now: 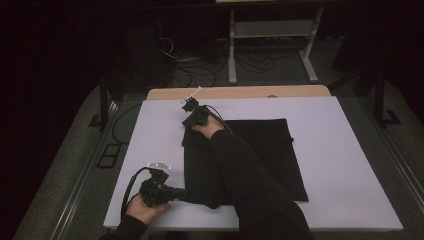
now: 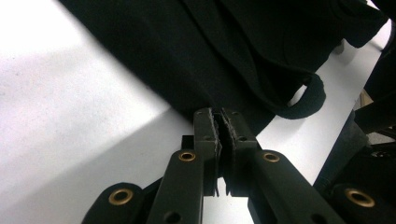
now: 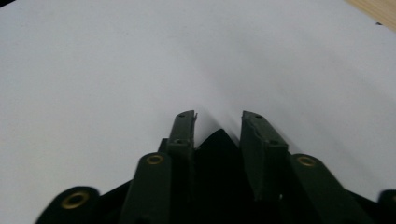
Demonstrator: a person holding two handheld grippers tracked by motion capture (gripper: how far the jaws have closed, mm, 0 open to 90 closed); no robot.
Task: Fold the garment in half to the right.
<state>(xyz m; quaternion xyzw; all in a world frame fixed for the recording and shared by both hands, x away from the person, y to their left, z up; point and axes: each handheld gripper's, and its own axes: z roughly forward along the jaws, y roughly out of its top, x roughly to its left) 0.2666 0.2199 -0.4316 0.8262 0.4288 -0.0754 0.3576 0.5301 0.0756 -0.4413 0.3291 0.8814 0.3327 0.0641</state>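
I had a black, soft fabric garment [image 1: 250,160] lying flat on the white rectangular table sheet [image 1: 345,165], roughly in the middle of it and spreading toward my near edge. My left gripper [image 1: 182,194] sat low at the near left corner of that cloth, and in the left gripper view its jaws were pressed together on the cloth's edge [image 2: 219,100], with only a sliver of fabric between the pads. A curled hem or loop of the same cloth [image 2: 308,95] lay just beyond those jaws, resting on the sheet.

My right gripper [image 1: 187,120] reached to the far left corner of the cloth, with my dark-sleeved forearm [image 1: 250,180] stretched across the fabric. In the right gripper view a pointed corner of the cloth [image 3: 218,140] lay between my two jaws, which stood partly apart. The pads [image 3: 254,133] were not pressing on it; bare white sheet showed on both sides of the tip.

Beyond the sheet's far edge a strip of pale wooden tabletop [image 1: 240,92] showed.
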